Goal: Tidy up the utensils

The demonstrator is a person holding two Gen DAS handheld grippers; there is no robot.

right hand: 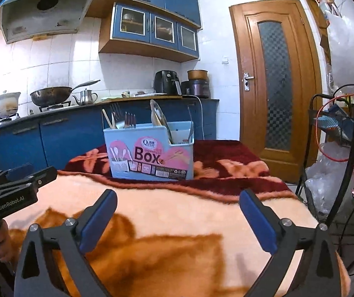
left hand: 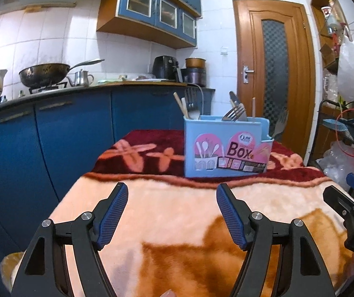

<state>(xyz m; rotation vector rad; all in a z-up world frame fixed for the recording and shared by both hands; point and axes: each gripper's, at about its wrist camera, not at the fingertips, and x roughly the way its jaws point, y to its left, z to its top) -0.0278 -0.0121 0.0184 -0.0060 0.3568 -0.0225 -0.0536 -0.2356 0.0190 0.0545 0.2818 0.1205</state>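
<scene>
A light-blue utensil box [left hand: 226, 148] labelled "Box" stands upright on the dark red far part of a blanket-covered table [left hand: 177, 212]. Forks [left hand: 235, 112], wooden chopsticks [left hand: 180, 106] and spoons stick up out of its compartments. In the right wrist view the same box [right hand: 149, 152] holds several utensils [right hand: 161, 120]. My left gripper [left hand: 172, 190] hovers low over the peach blanket, short of the box, open and empty. My right gripper [right hand: 177, 196] is open wide, also empty, over the blanket near the box. Each view shows the other gripper at its edge.
Blue kitchen cabinets [left hand: 53, 133] with a wok [left hand: 44, 74] and kettle on the counter run along the left. A wooden door [left hand: 273, 74] stands behind the table. A black wire rack [right hand: 338, 163] with cables, plastic bags and a lit phone sits at the right.
</scene>
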